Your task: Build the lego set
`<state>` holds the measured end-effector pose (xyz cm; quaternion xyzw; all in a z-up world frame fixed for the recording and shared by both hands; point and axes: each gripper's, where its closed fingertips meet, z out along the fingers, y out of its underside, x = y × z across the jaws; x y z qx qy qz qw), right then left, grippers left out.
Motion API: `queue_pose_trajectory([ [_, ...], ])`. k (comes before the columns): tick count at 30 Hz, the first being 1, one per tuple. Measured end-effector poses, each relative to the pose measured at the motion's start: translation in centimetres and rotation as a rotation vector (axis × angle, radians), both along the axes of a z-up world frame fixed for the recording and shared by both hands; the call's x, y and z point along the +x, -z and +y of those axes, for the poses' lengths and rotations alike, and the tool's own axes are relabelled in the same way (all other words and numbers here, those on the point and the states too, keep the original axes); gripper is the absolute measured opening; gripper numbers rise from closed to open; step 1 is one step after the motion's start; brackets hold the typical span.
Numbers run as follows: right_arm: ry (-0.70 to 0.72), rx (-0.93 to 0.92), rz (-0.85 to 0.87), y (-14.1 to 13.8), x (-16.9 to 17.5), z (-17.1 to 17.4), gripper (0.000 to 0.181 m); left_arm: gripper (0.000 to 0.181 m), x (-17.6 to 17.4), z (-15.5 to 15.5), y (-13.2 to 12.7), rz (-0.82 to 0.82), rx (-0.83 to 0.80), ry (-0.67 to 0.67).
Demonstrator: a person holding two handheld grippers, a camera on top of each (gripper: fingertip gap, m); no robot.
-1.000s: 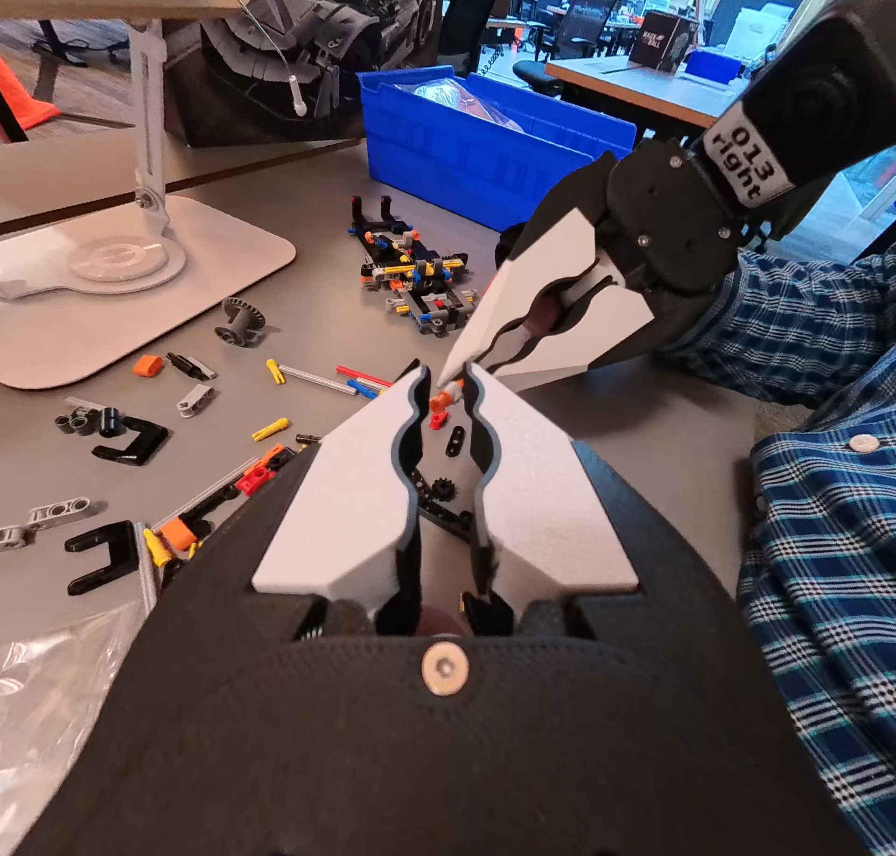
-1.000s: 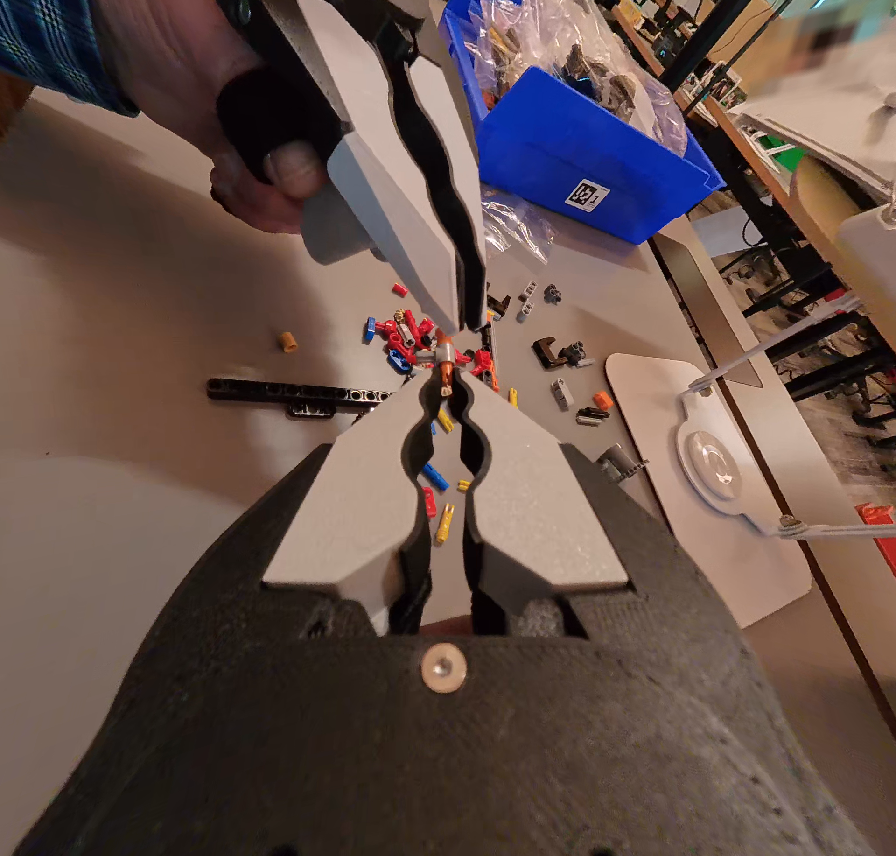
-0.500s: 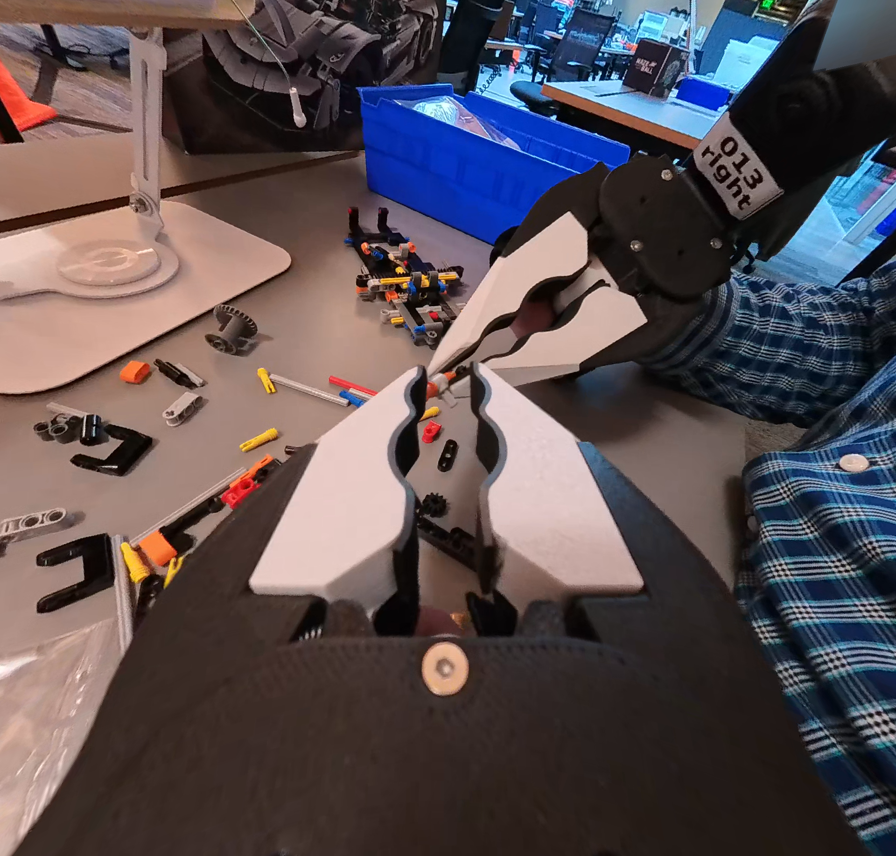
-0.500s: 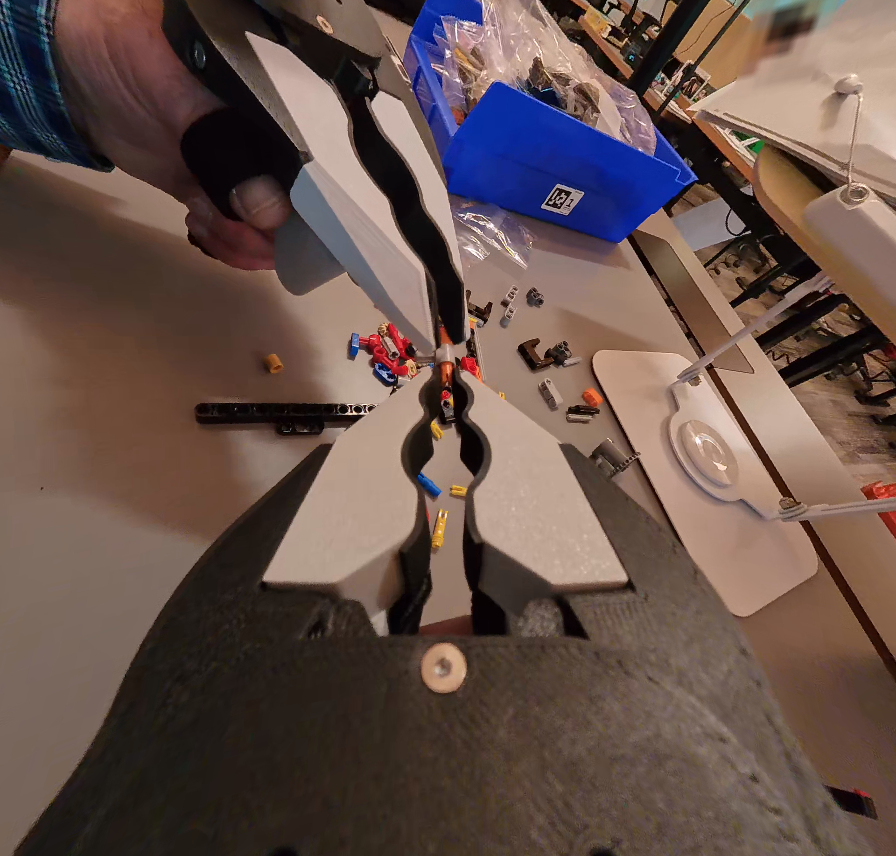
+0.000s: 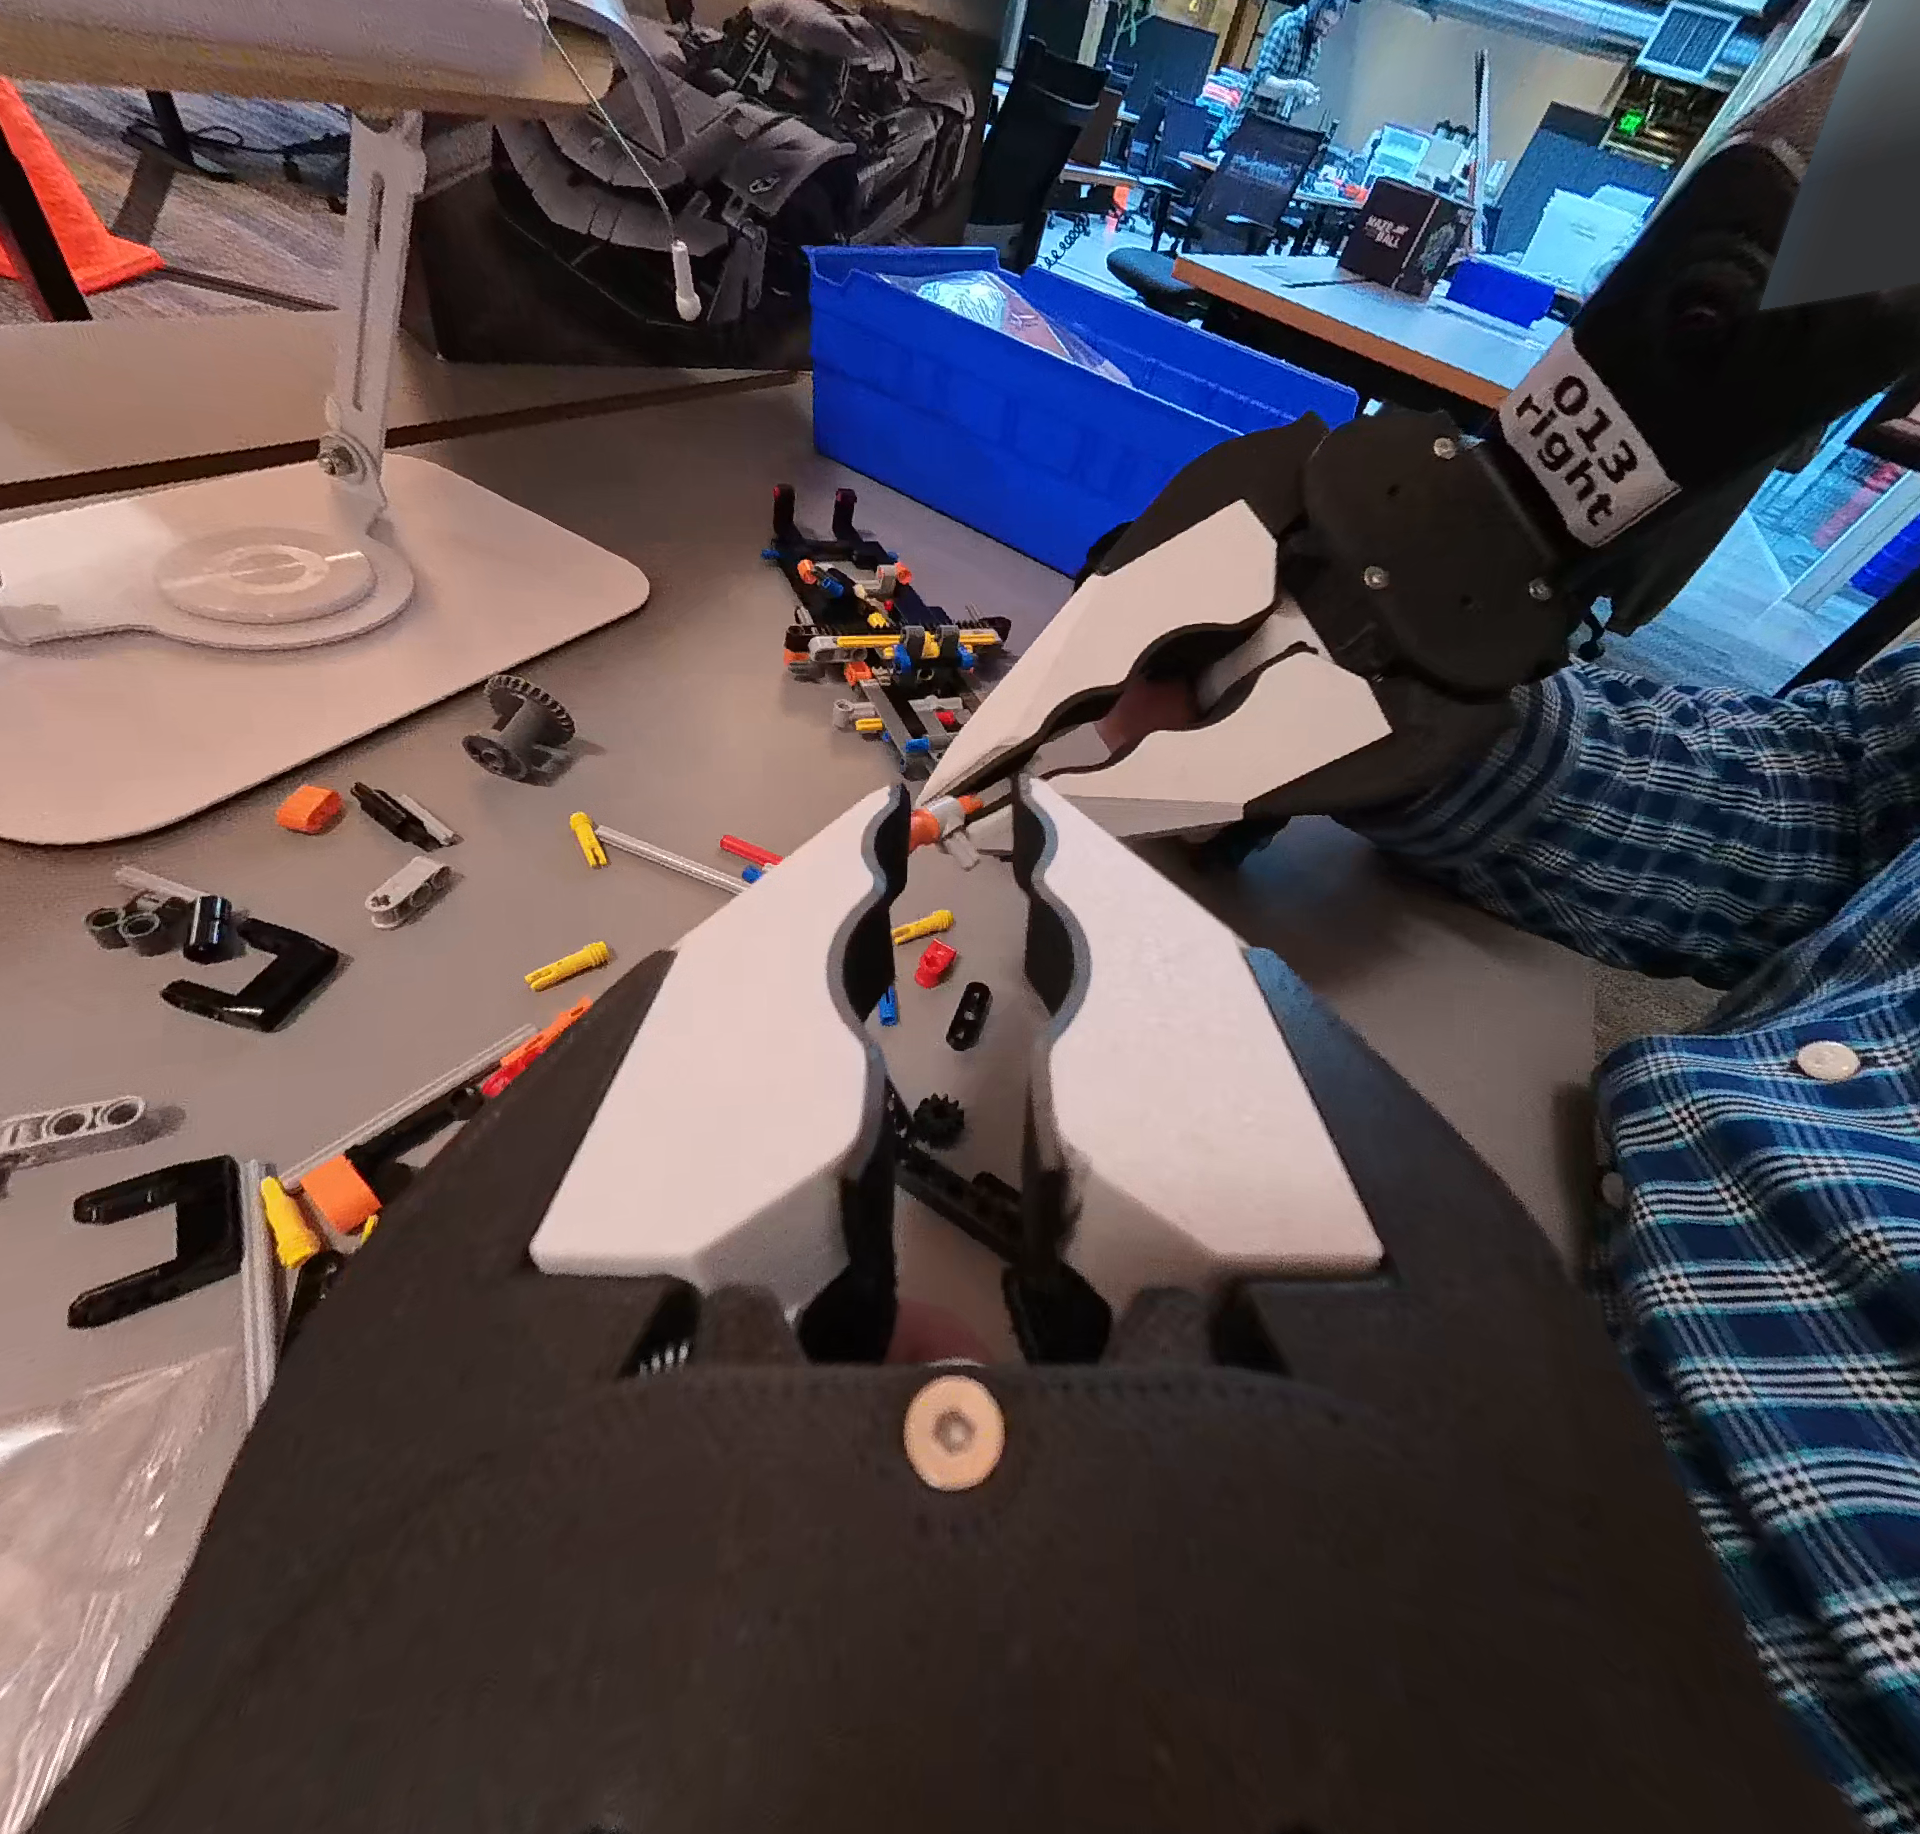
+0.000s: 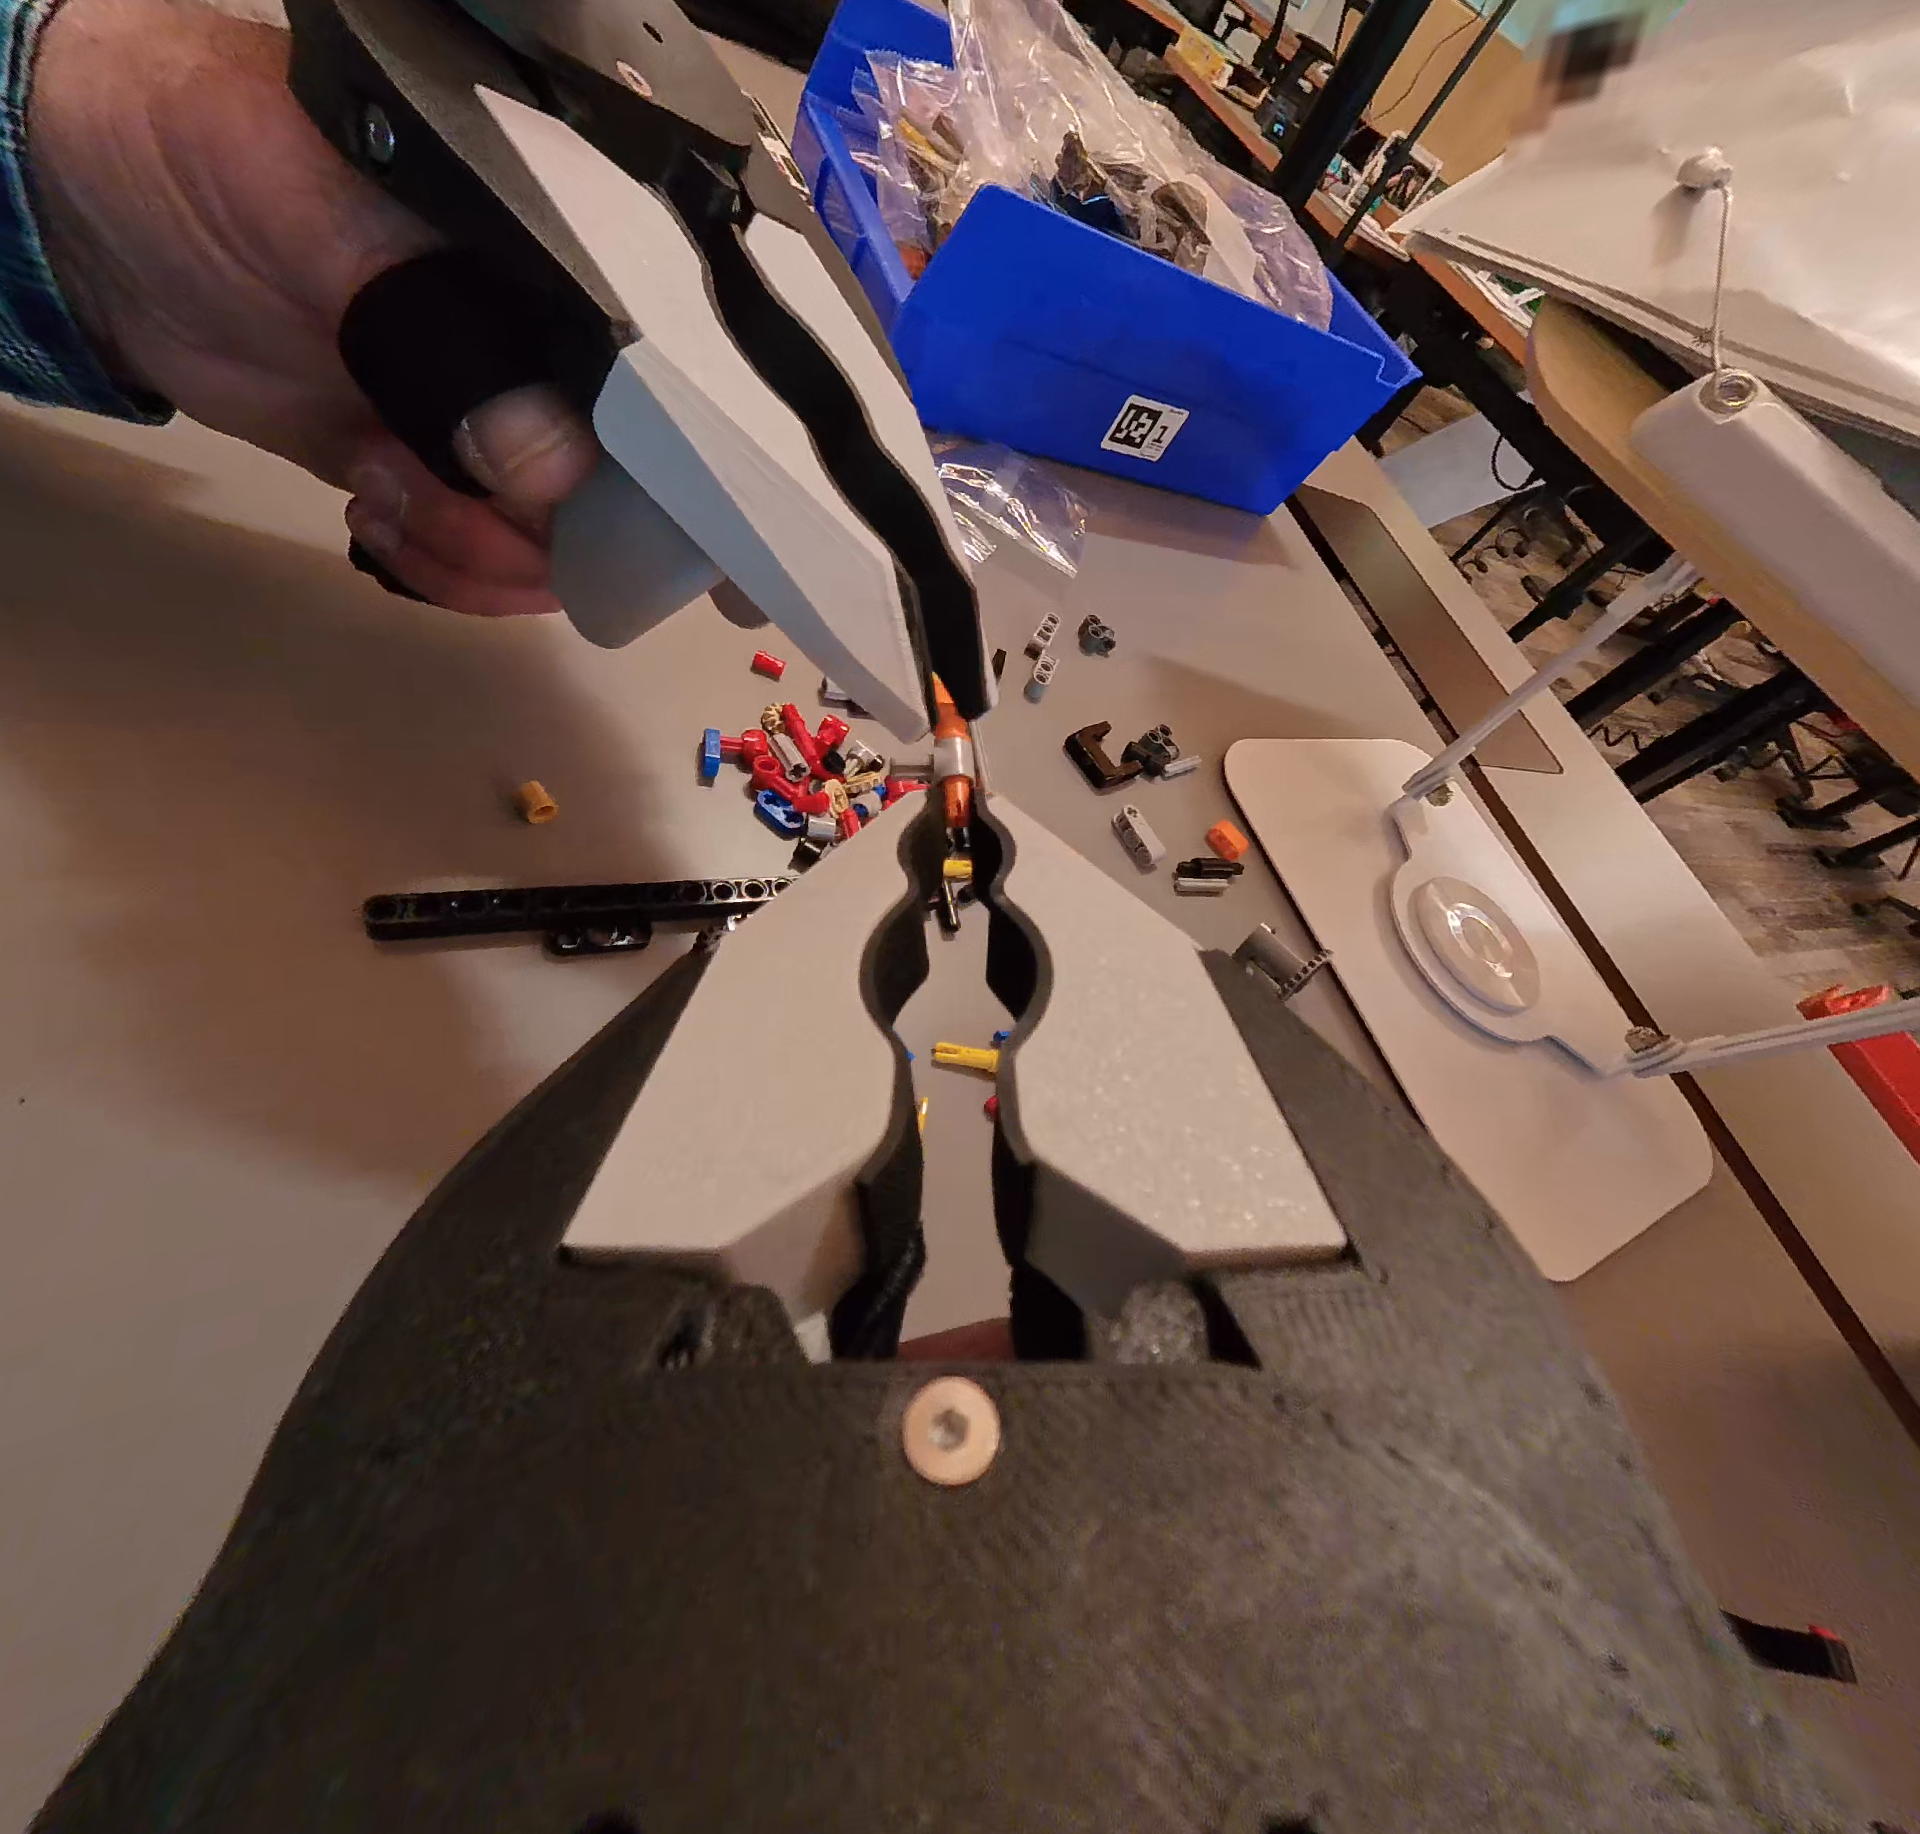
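— So, how are the tools set?

— The right gripper [image 6: 956, 816] is closed down narrow on the near end of a small orange-and-grey connector [image 6: 953, 768], which it holds in the air above the table [image 6: 260, 1057]. The left gripper [image 5: 958, 814] meets it tip to tip. Its jaws stand slightly apart, one pad touching the orange collar and the other clear of it. I'd judge it is steadying the piece, not clamping it.

— Why hold it up there?

— Probably so the piece can be seated or passed across without snagging on loose parts.

— What lies around it?

— Scatter lies right under the tips: a yellow pin [image 5: 566, 963], a red bush [image 5: 935, 963] and a short black pin [image 5: 968, 1015]. In the right wrist view a heap of red and blue pins [image 6: 810, 761] sits just left of the tips, with a long black beam [image 6: 582, 917] nearer.

— And farther out?

— The half-built chassis [image 5: 883, 641] lies beyond the tips, near the blue bin [image 5: 1039, 413]. A white stand base [image 5: 312, 641] fills the far left.

— Any free room?

— Bare table on the right, beside the plaid sleeve [image 5: 1662, 797]. The chassis edge is close, so any swing that way needs care.
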<state>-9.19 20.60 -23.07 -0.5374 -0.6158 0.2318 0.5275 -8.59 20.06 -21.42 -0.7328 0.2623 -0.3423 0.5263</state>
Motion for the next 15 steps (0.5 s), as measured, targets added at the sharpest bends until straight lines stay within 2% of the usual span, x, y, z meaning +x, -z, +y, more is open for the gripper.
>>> queue_pose_trajectory([
  [15,0.031,0.001,0.031,-0.50,-0.12,0.29,0.001,0.017,-0.10,0.32,-0.43,-0.039,-0.002,-0.019],
])
